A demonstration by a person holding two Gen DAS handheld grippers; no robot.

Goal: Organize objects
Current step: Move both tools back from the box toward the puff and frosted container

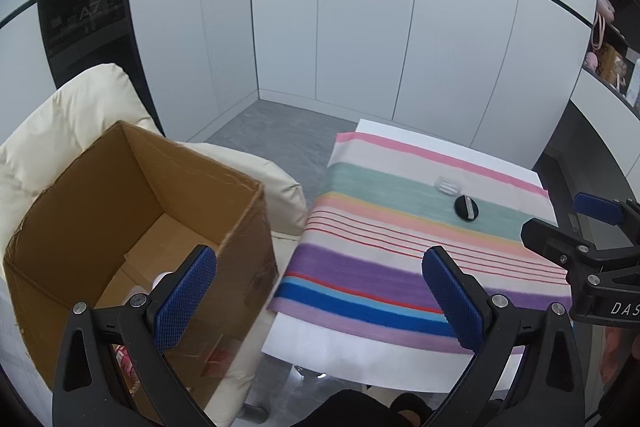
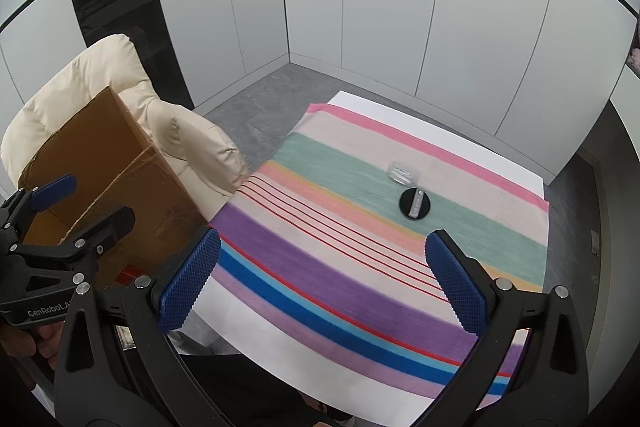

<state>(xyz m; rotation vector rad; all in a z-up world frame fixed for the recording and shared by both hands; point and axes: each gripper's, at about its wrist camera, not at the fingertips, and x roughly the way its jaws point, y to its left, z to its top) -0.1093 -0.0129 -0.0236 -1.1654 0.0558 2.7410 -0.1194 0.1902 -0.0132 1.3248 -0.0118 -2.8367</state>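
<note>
black puff (image 2: 415,203) | striped cloth (image 2: 360,267) | white table (image 2: 256,327) | grey floor (image 2: 260,99)

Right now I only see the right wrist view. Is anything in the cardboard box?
Observer: Yes. The left wrist view looks into the cardboard box. A pale item lies on its floor, partly hidden.
Operator: Left side holding anything?
Observer: No. The left gripper is open over the box's near corner, with nothing between its pads.
Operator: Anything right of the table?
Observer: A shelf with pink items.
</note>
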